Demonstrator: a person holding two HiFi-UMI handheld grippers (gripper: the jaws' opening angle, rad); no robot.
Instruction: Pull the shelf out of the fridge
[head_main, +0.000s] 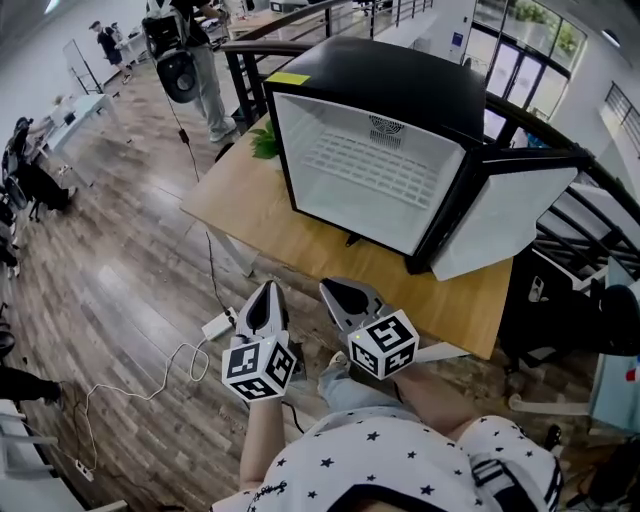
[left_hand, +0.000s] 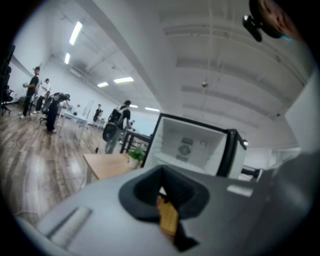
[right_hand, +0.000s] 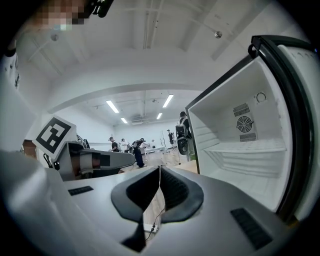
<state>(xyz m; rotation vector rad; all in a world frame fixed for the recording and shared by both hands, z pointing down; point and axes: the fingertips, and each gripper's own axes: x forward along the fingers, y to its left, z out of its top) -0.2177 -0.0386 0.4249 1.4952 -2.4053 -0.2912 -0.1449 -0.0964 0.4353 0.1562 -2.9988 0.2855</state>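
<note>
We hold left tongs (head_main: 270, 290) and right tongs (head_main: 335, 290) clenched, empty. The shelf (head_main: 365, 168) sits inside the open fridge (head_main: 400, 85).

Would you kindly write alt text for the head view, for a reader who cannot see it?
A black mini fridge stands on a wooden table with its door swung open, showing a white wire shelf inside. Below it, the left gripper and right gripper point towards the fridge, both shut, neither touching it.
</note>
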